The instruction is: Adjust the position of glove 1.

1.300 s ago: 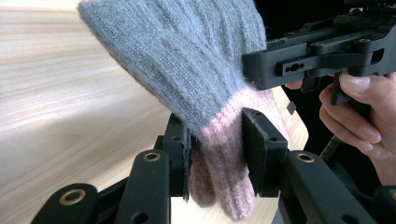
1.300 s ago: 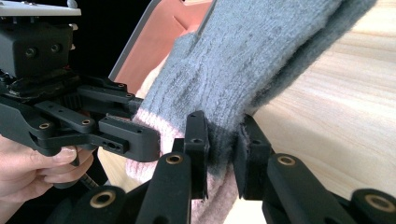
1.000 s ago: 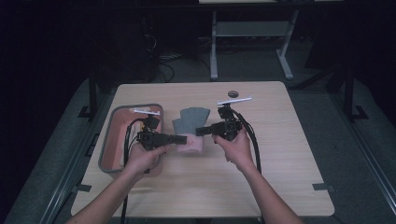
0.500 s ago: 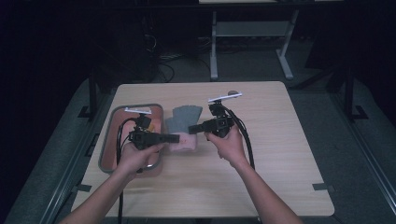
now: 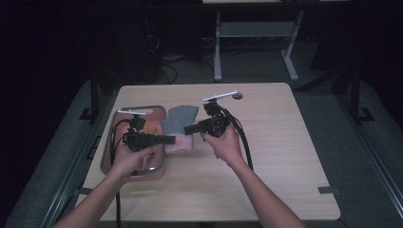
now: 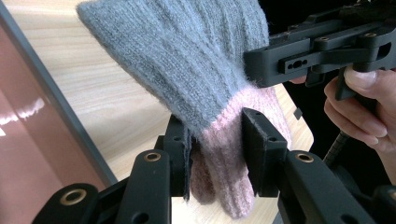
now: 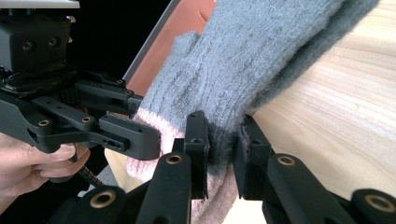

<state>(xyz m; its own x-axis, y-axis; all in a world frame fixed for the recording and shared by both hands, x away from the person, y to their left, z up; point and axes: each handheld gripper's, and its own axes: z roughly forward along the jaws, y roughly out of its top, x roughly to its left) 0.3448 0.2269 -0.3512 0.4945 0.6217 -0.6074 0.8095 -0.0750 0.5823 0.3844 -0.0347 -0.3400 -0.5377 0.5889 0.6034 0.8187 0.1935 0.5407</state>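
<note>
Gripping the same knitted glove (image 5: 179,127) from opposite sides, both tongs are clamped on it just left of the frame's middle in the high view. The left gripper (image 6: 217,156) pinches the pink cuff end, its pads pressing the wool from both sides. The right gripper (image 7: 223,156) bites the grey part just beside where the pink begins. The glove hangs stretched between them, its grey fingers pointing toward the upper part of the frame, over the wooden table (image 5: 280,142). A metal tray (image 5: 116,124) with a reddish floor lies at the table's left edge, beneath the left hand (image 5: 130,159). The right hand (image 5: 224,142) sits near centre frame.
</note>
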